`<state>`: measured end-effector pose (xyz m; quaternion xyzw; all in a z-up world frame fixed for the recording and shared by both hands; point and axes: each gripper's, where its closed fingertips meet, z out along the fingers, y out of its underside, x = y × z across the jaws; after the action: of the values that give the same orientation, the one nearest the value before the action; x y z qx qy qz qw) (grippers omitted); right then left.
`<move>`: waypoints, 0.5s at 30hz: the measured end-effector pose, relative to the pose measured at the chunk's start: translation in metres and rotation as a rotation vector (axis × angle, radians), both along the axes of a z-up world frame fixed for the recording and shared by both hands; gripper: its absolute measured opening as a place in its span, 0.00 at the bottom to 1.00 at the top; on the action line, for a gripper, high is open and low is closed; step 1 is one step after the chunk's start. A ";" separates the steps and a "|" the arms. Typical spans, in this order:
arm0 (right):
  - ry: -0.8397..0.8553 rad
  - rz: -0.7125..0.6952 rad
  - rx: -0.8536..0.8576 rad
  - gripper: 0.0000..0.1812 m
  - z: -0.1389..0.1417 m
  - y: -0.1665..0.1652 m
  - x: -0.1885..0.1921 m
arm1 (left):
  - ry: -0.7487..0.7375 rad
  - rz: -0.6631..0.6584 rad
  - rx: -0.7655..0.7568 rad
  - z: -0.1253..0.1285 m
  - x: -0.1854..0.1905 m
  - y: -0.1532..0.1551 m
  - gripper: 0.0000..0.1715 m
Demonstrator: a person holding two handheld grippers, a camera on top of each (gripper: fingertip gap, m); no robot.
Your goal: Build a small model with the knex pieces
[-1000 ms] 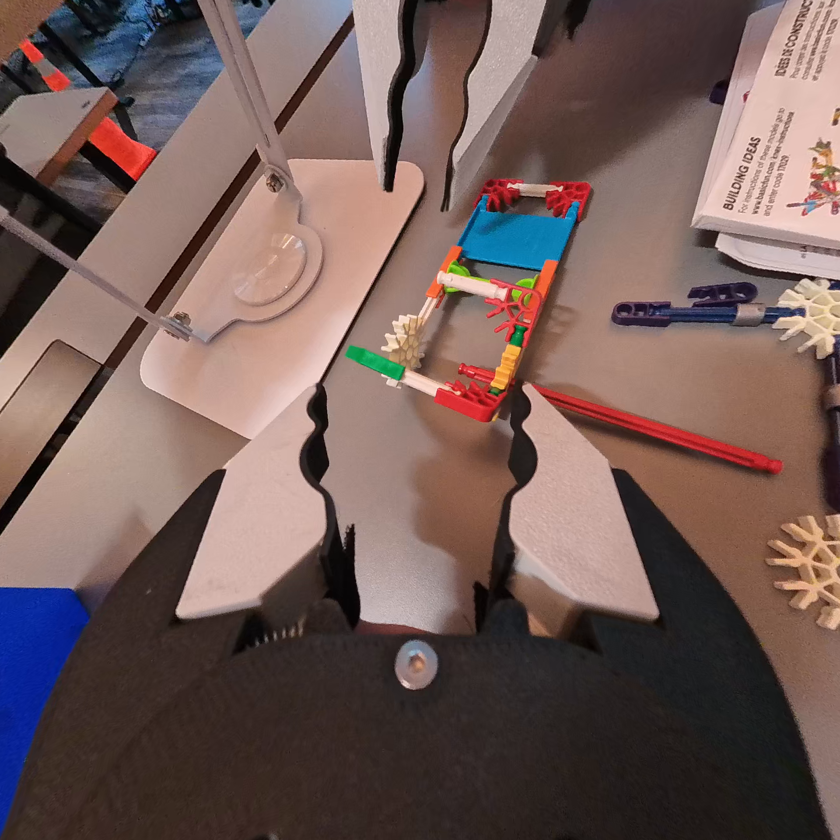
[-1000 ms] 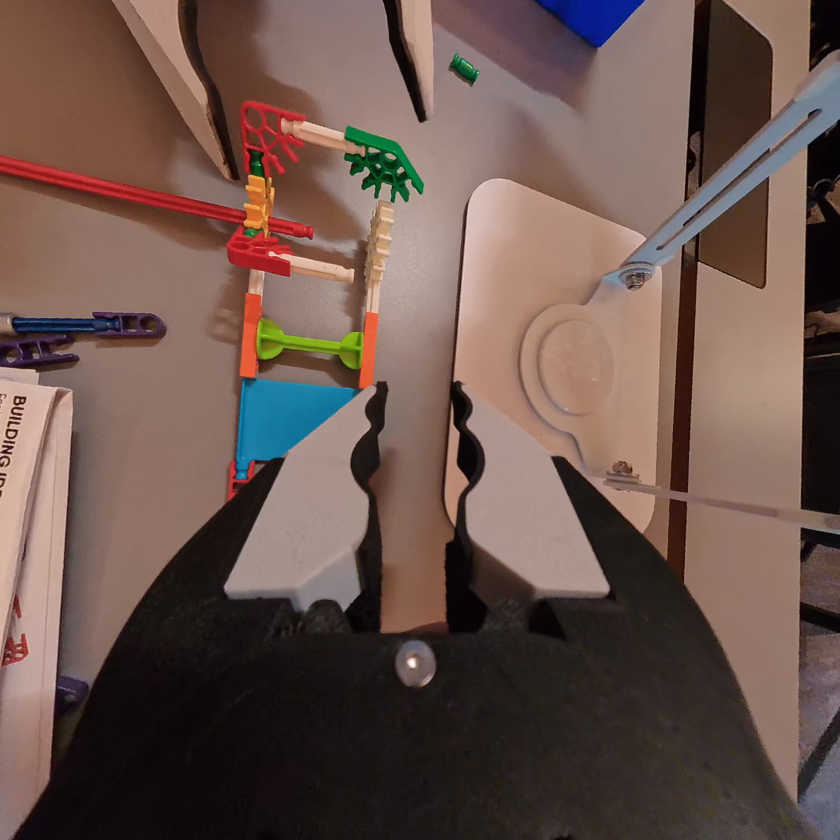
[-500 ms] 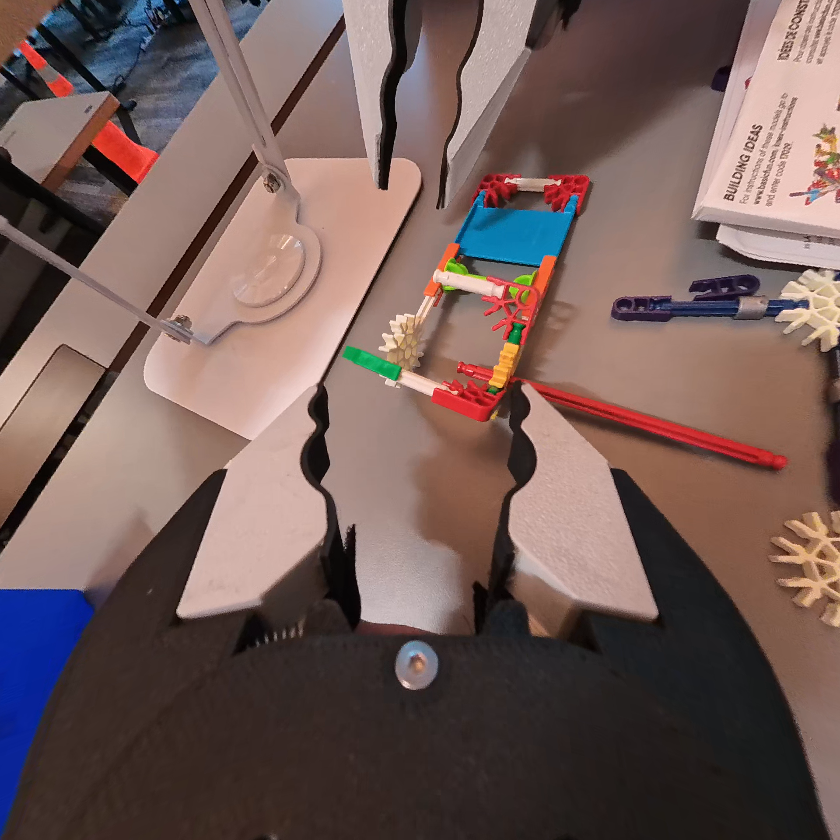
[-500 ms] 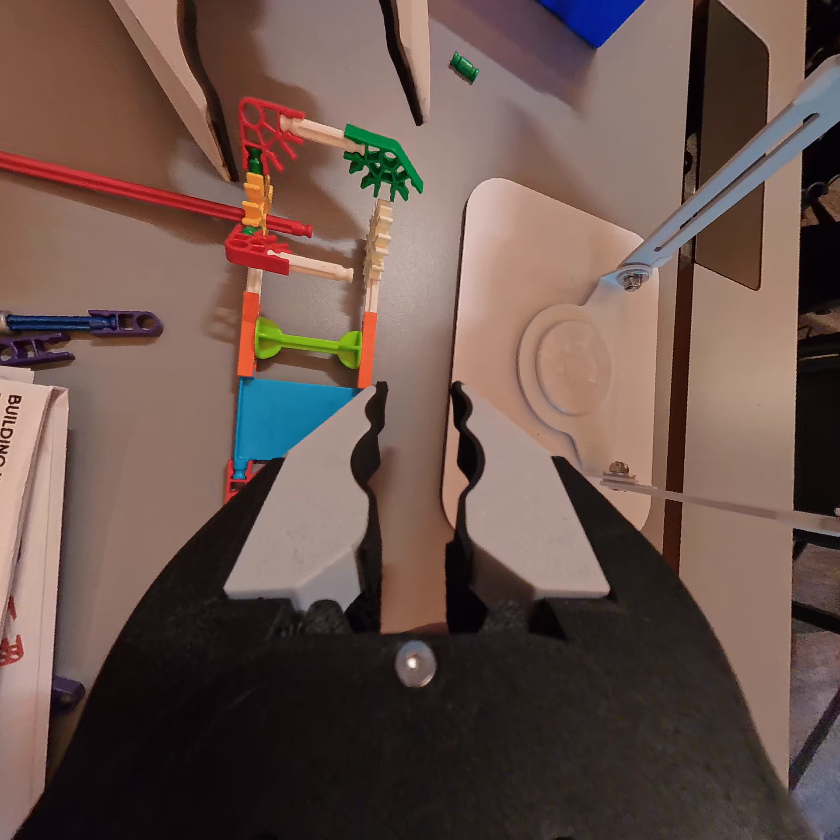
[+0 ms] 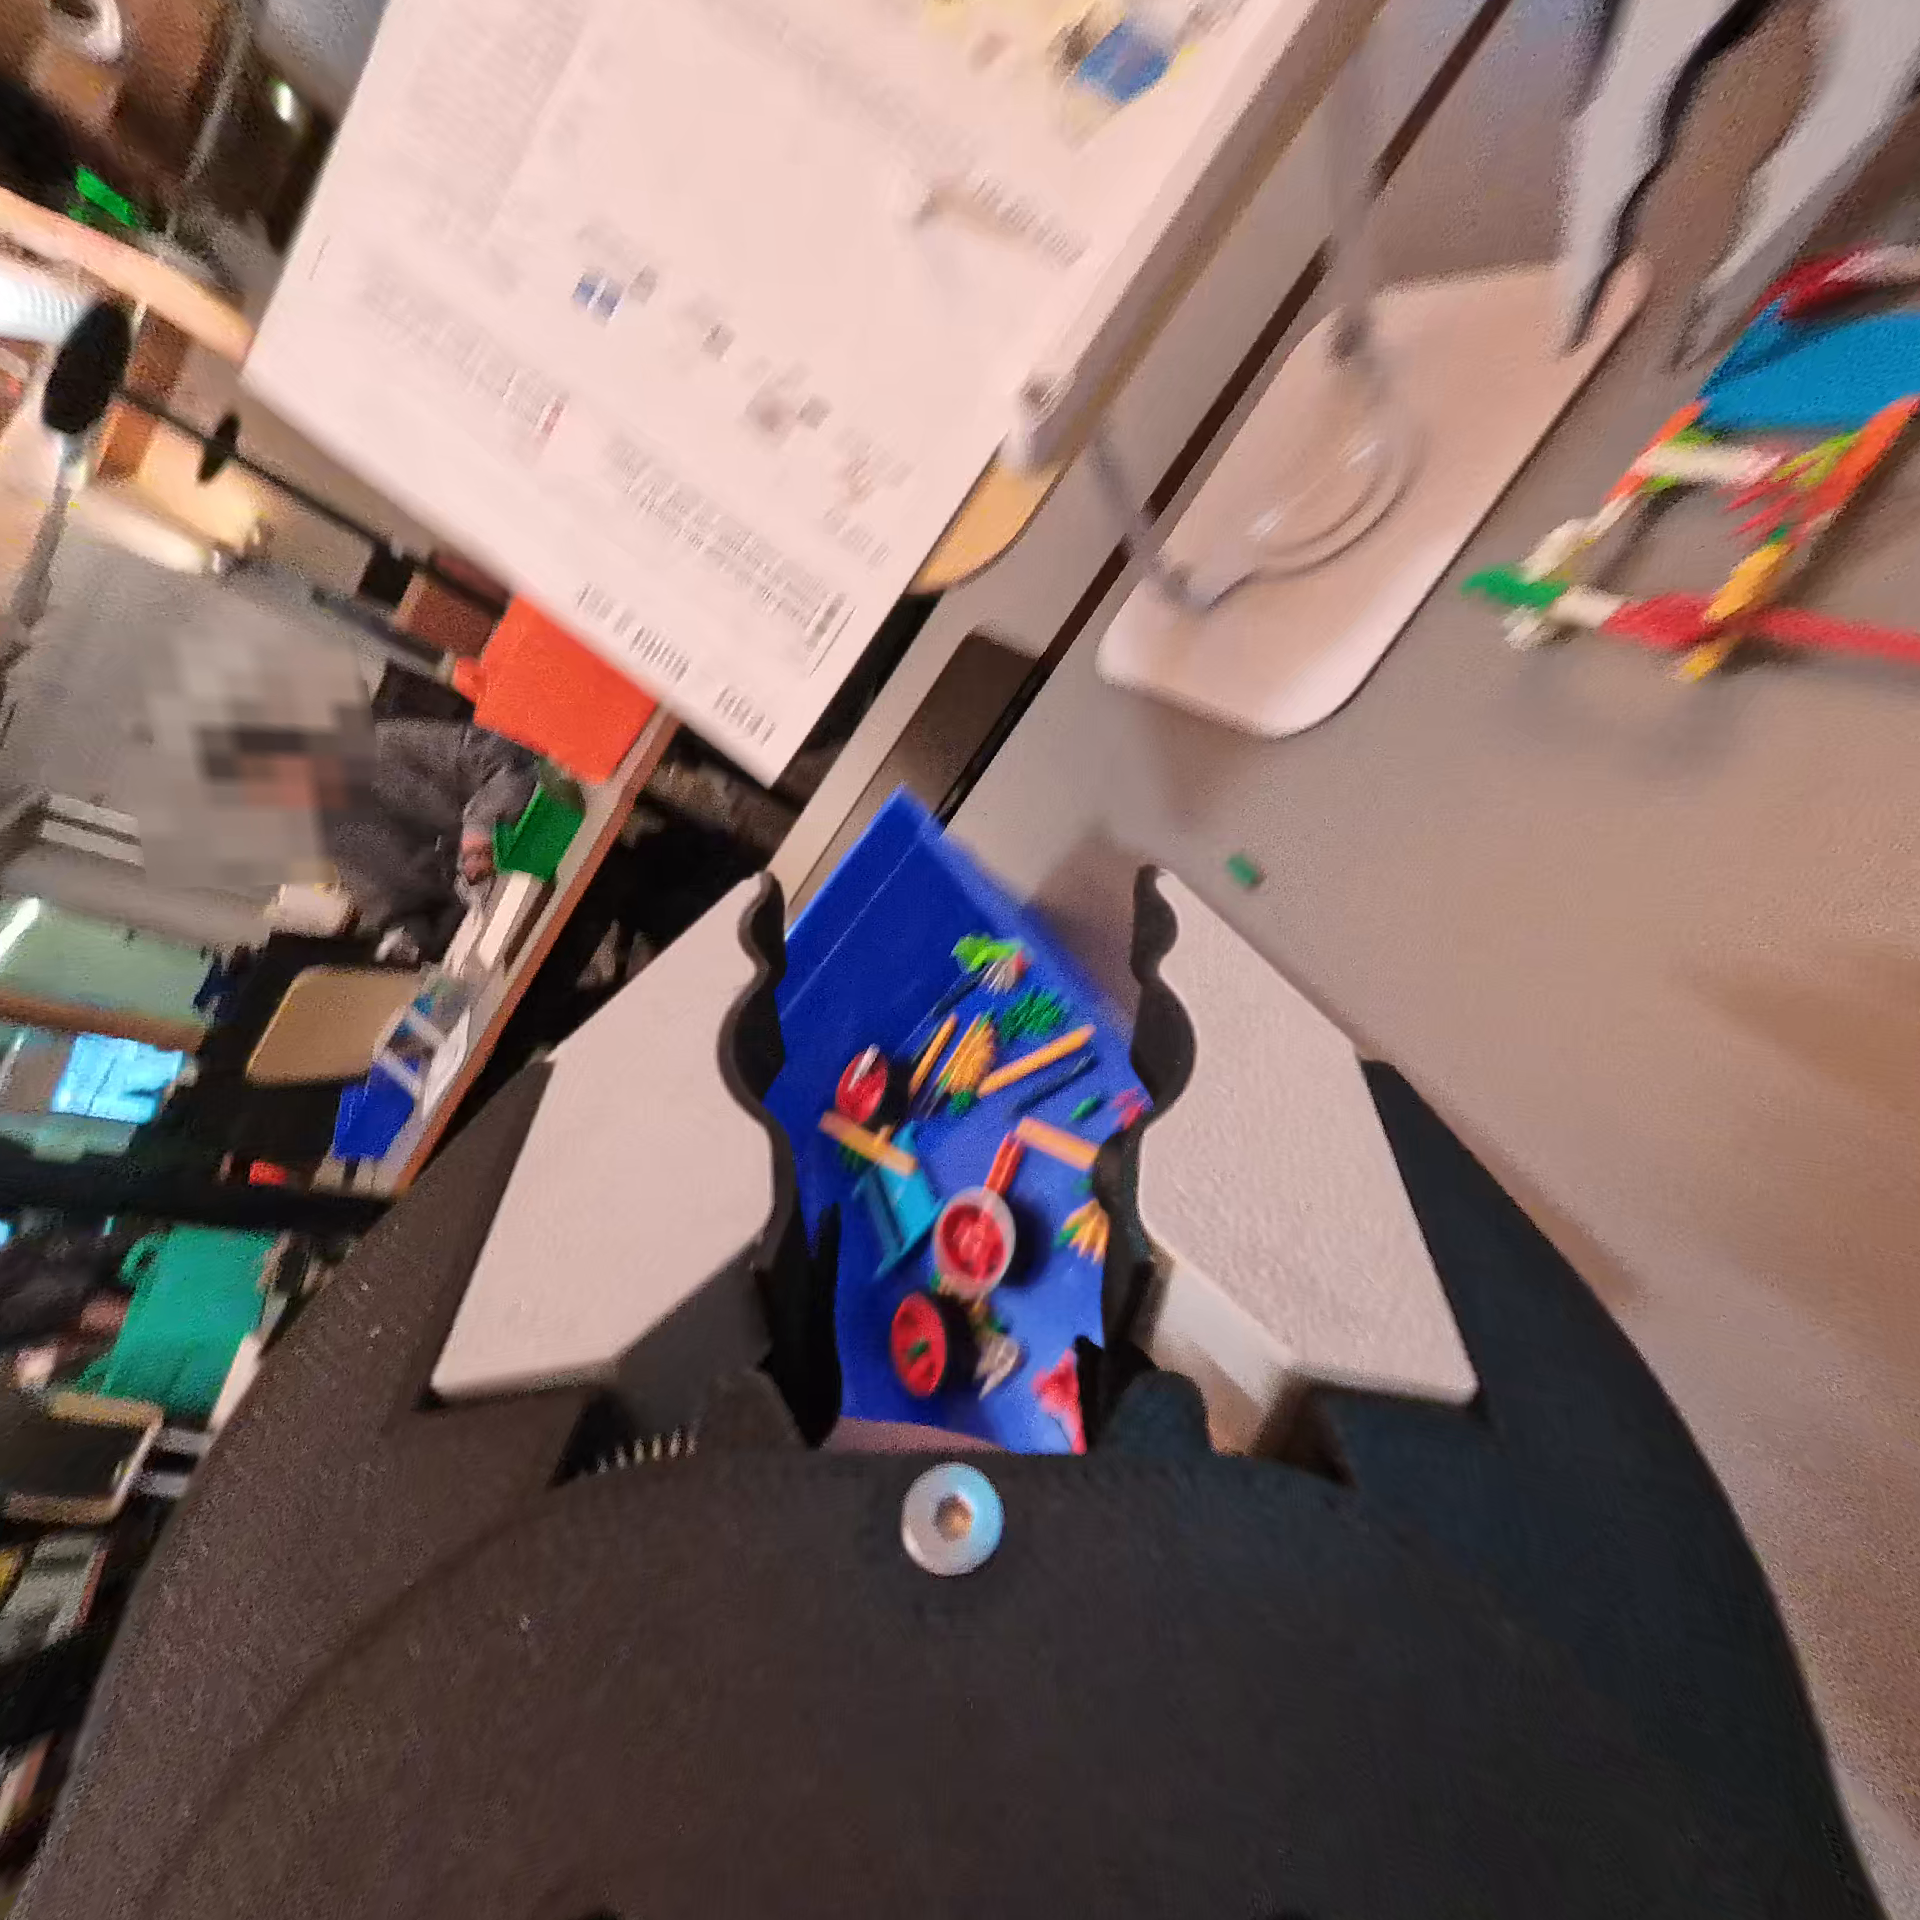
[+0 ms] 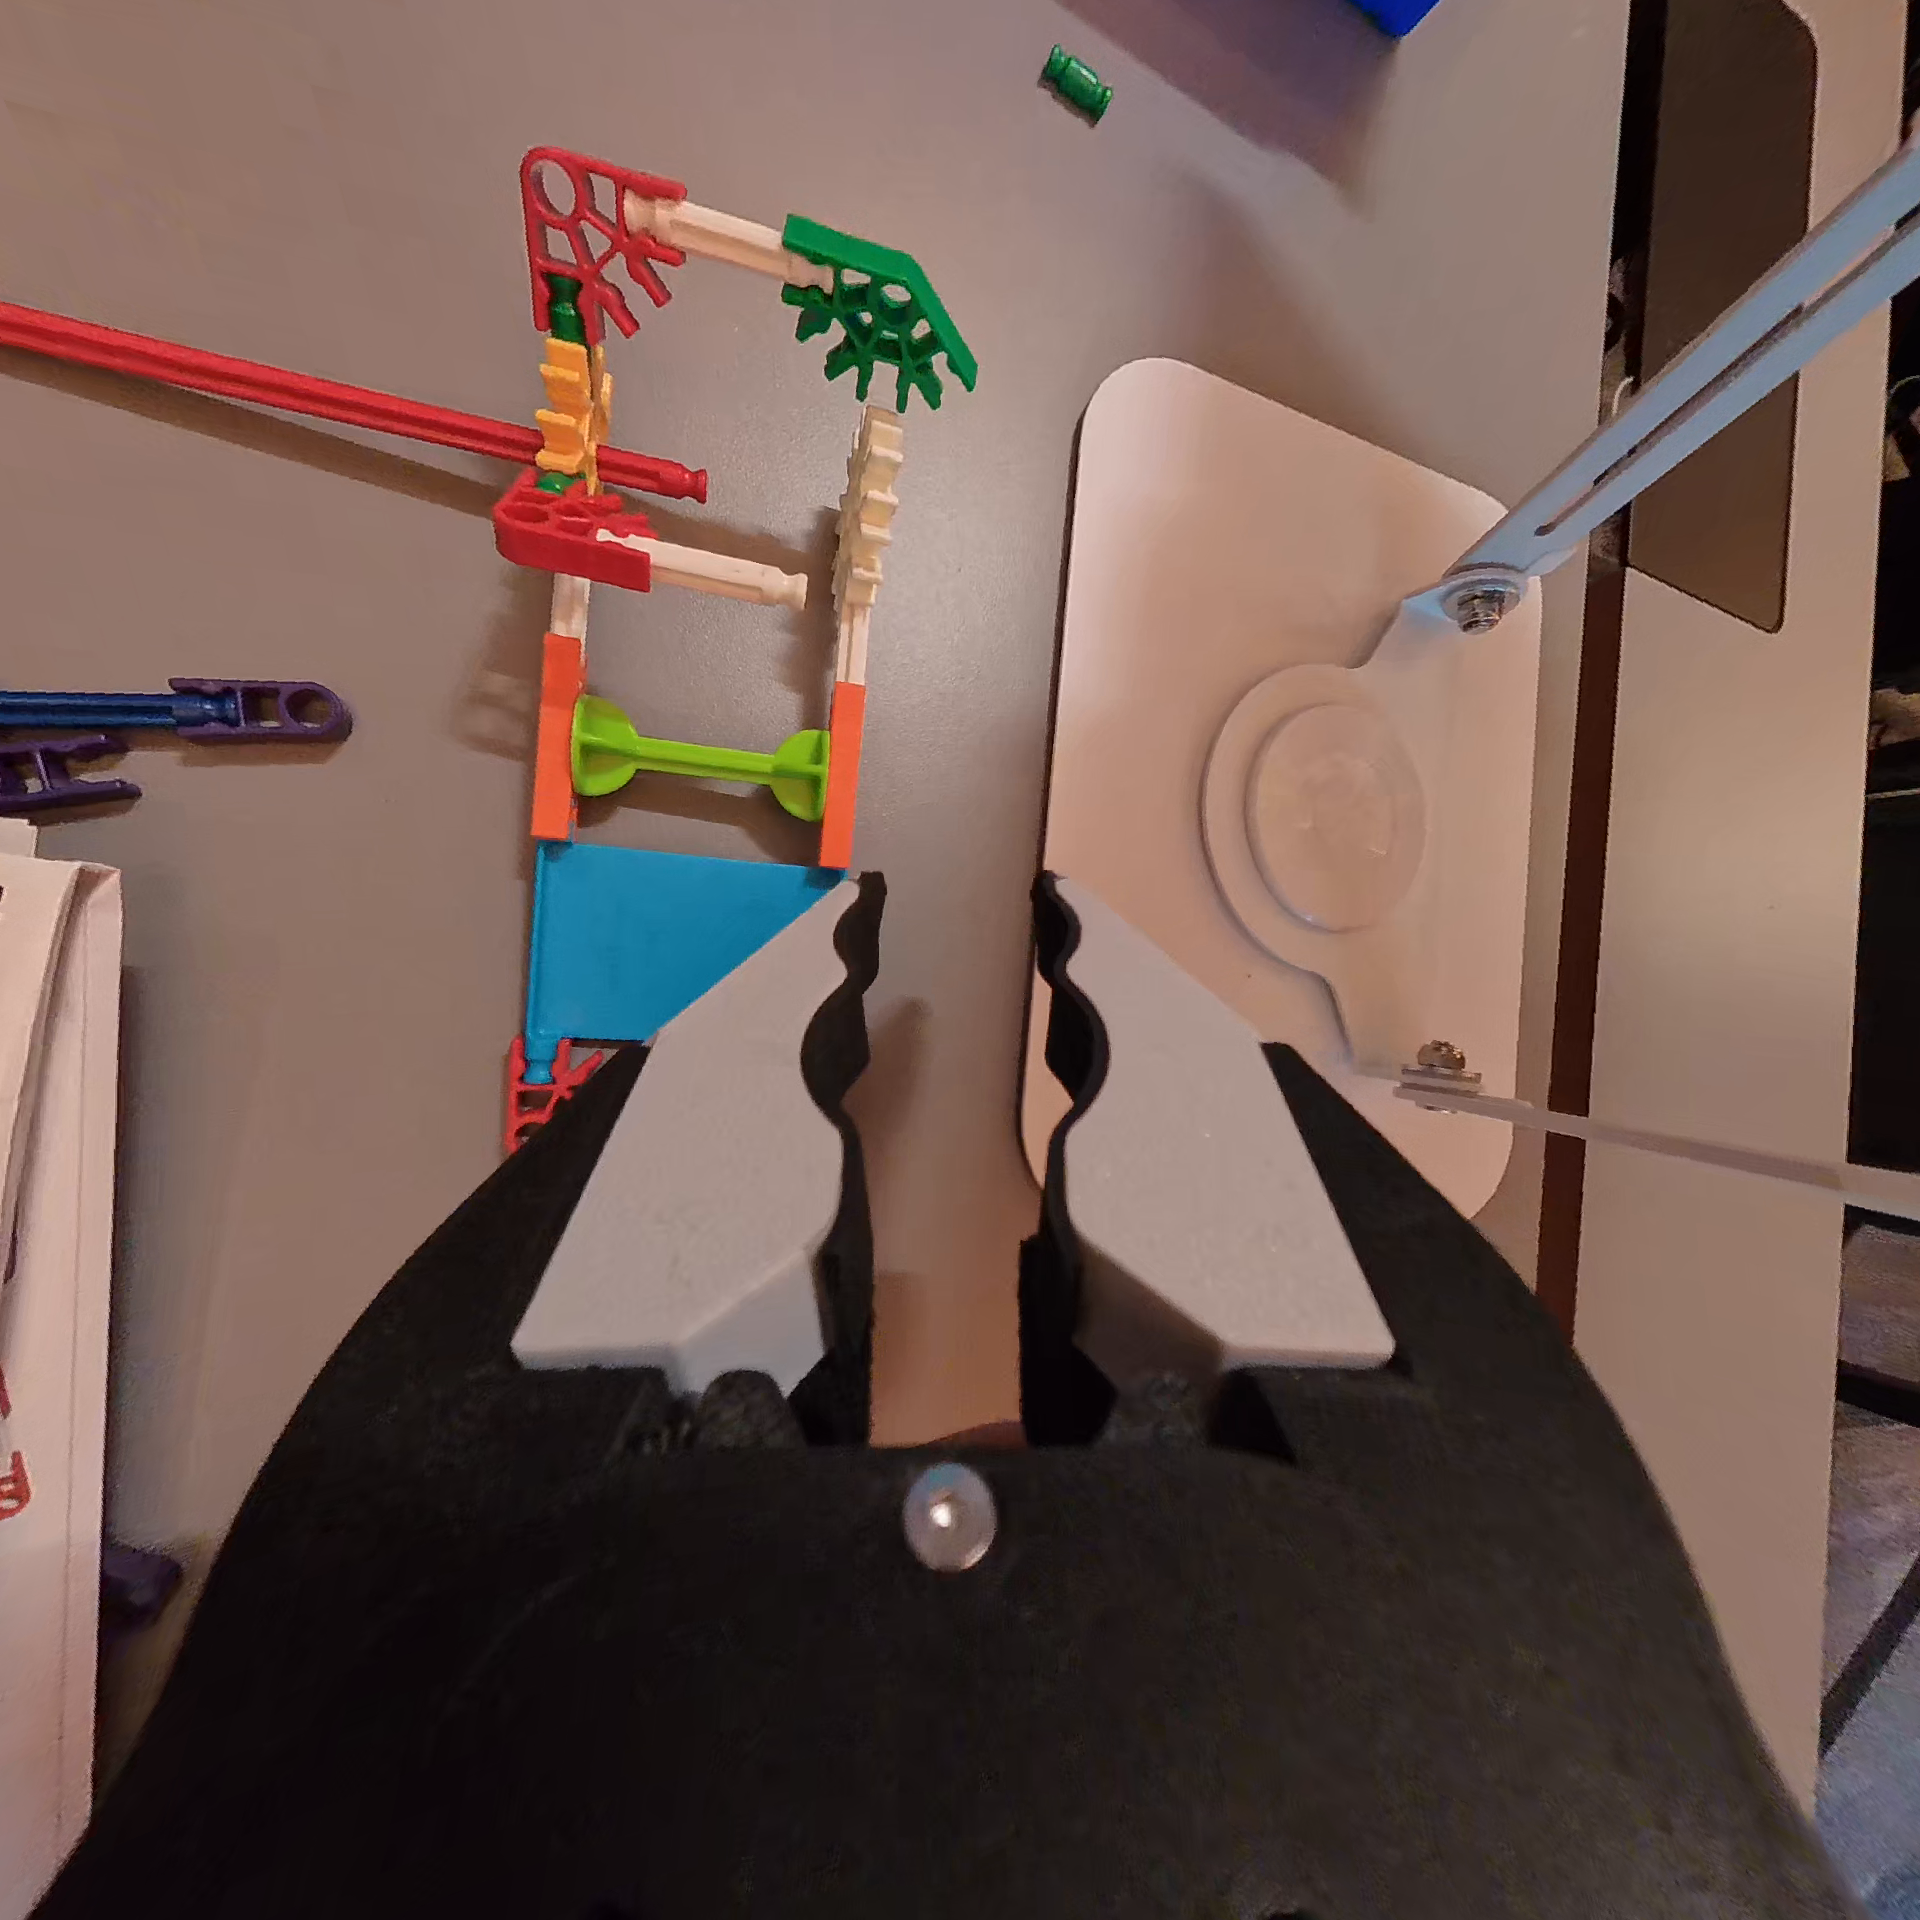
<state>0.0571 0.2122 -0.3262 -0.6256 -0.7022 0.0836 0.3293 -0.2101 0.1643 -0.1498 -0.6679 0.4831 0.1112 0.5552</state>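
Observation:
My left gripper point(image 5: 958, 883) is open and empty. It hovers over a blue bin point(image 5: 862, 935) of loose coloured building parts, among them red wheels point(image 5: 971, 1236); this view is blurred by motion. The colourful rod-and-connector frame point(image 5: 1766, 499) lies far to its right on the grey table. My right gripper point(image 6: 956, 883) is open by a narrow gap and empty. Its left finger overlaps the frame's point(image 6: 707, 582) blue panel point(image 6: 644, 935) in the view. It also shows blurred at the top right of the left wrist view point(image 5: 1652, 312).
A white stand base point(image 6: 1278, 727) with metal arms sits right of the frame. A long red rod point(image 6: 260, 379), a blue-purple rod point(image 6: 208, 712), a small green piece point(image 6: 1078, 85) and a booklet point(image 6: 52, 1143) lie around. A printed sheet point(image 5: 665, 312) hangs above the table edge; a person sits beyond. There is about 35 cm between the tips of the two grippers. About 11 cm separates my right fingertips from the blue-purple rod point(image 6: 208, 712).
My left gripper has swung left, away from the frame to over the blue bin, and its fingers have left the right wrist view. My right gripper has barely moved.

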 end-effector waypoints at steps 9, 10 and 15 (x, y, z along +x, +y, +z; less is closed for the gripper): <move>-0.038 -0.006 -0.005 0.16 -0.007 -0.001 0.004 | 0.058 0.125 -0.397 -0.072 -0.115 0.033 0.33; -0.038 -0.006 -0.007 0.16 -0.007 -0.001 0.005 | 0.079 0.115 -0.442 -0.083 -0.116 0.035 0.35; -0.057 -0.006 -0.011 0.16 -0.013 -0.002 0.007 | 0.227 0.090 -0.671 -0.135 -0.119 0.033 0.39</move>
<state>0.0644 0.2100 -0.3390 -0.6317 -0.7089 0.0687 0.3061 -0.3294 0.1972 -0.2848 -0.8171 0.5214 0.0443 0.2421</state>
